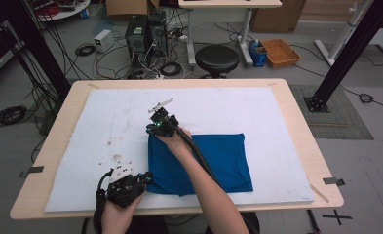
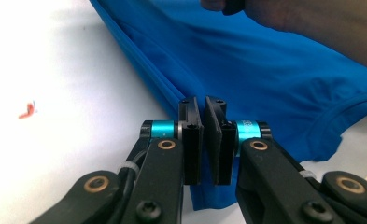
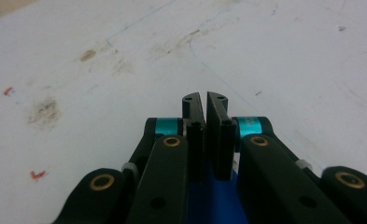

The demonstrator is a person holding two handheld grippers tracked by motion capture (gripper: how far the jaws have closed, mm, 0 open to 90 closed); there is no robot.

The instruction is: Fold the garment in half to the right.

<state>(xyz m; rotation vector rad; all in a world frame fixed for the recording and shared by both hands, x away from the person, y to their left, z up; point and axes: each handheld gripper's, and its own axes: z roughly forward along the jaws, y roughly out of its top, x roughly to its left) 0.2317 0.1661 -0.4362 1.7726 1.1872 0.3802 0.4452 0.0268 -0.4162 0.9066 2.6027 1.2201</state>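
- While the folded blue cotton garment (image 1: pixel 203 163) lay on the white sheet covering the wooden surface (image 1: pixel 67 105), both tools worked its left edge.
- Left tool (image 2: pixel 203 105): jaws pressed nearly together, seemingly pinching the garment's near-left corner.
- Right tool (image 3: pixel 203 100): jaws nearly shut at the far-left corner; blue cloth showed beneath them, grip uncertain.
- Step, judged: a fold, with the left edge taken up.
- Next would call for lifting both corners evenly and carrying them across.

Your folded cloth (image 1: pixel 213 163) lies on the mat (image 1: pixel 106 126), right of centre, toward your edge. Your left gripper (image 1: pixel 143 178) sits at its near-left corner, your right gripper (image 1: pixel 159 117) at its far-left corner
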